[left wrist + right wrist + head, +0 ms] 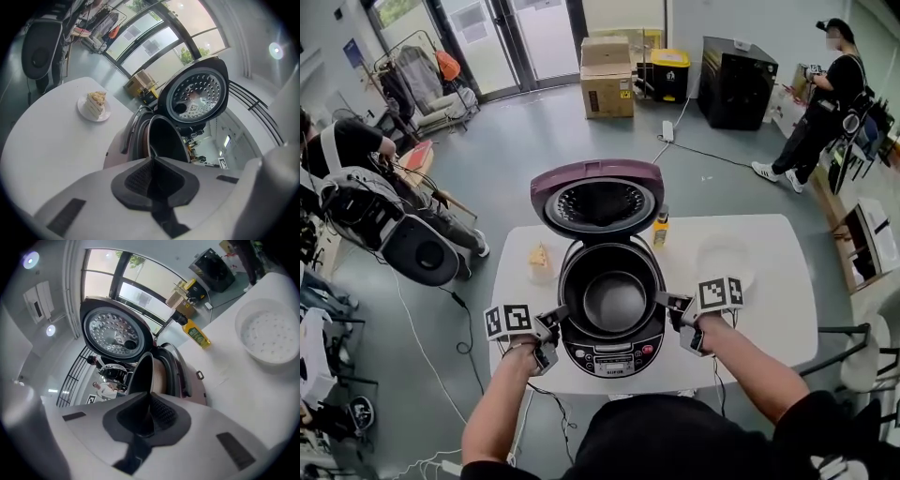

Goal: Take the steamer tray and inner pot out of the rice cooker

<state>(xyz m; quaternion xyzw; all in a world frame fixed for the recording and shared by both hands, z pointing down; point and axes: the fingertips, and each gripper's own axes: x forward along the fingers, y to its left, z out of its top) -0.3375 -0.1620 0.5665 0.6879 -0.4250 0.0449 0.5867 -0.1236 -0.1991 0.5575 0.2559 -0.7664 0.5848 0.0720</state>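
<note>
where a rice cooker (612,354) tops the white table (769,281), grey floor (544,141), cardboard boxes (607,80)

My left claw (559,316), right claw (664,300): grey shells, black ribbed pads (139,180), black-and-white marker cubes (508,321); I'm wearing a black top (675,442).

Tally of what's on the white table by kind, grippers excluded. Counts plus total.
rice cooker: 1
inner pot, in the cooker: 1
steamer tray: 1
bottle: 1
plate with cake slice: 1
Total: 5
</note>
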